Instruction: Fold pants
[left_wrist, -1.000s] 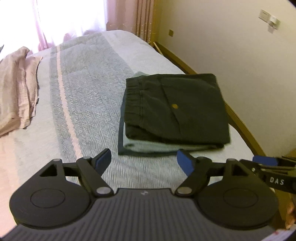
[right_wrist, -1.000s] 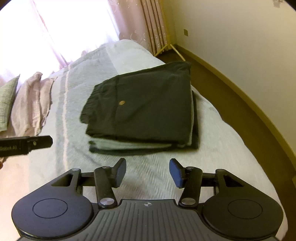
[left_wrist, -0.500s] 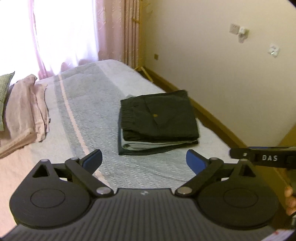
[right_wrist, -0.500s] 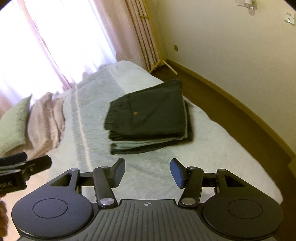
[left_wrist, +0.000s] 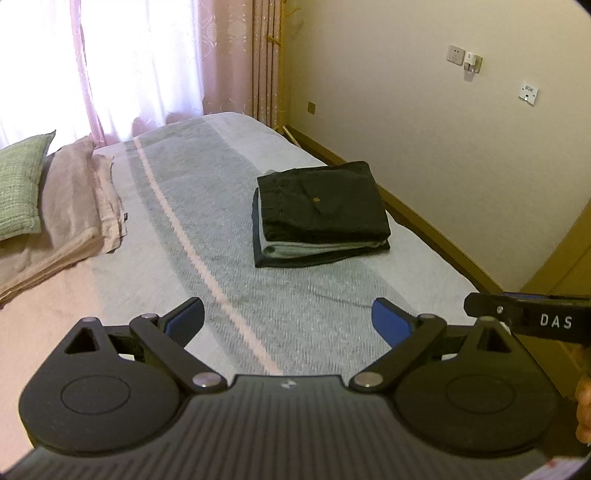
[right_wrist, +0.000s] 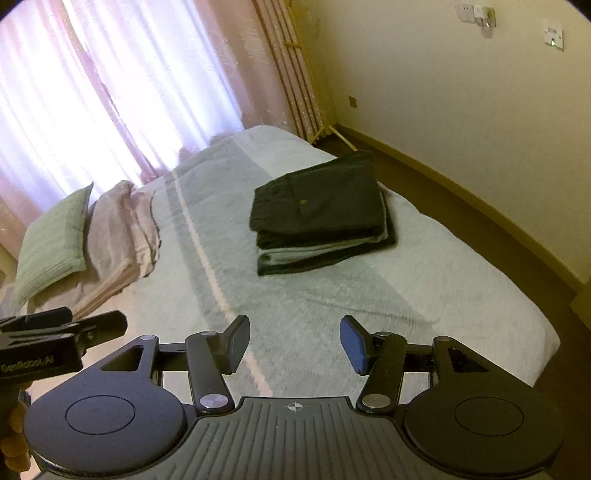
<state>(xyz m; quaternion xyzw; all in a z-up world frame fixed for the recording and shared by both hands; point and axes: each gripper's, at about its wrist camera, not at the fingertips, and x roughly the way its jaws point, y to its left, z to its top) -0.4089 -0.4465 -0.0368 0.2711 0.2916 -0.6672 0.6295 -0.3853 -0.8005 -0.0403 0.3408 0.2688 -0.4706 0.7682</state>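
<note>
- Pants (left_wrist: 321, 212) lie folded into a compact dark rectangle on top of a small stack of folded clothes, right of centre in both views, on the bed (left_wrist: 192, 221) near its right edge.
- Left gripper (left_wrist: 288, 325) is released, jaws spread wide with nothing between them, low in the frame and well apart from the stack.
- Right gripper (right_wrist: 293, 343) is also released and empty, jaws partly apart.
- Folding looks finished; at most, tidying is left.

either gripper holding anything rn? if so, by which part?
Nothing held. Left gripper and right gripper are both open and empty; folded pants lie on the bed.
</note>
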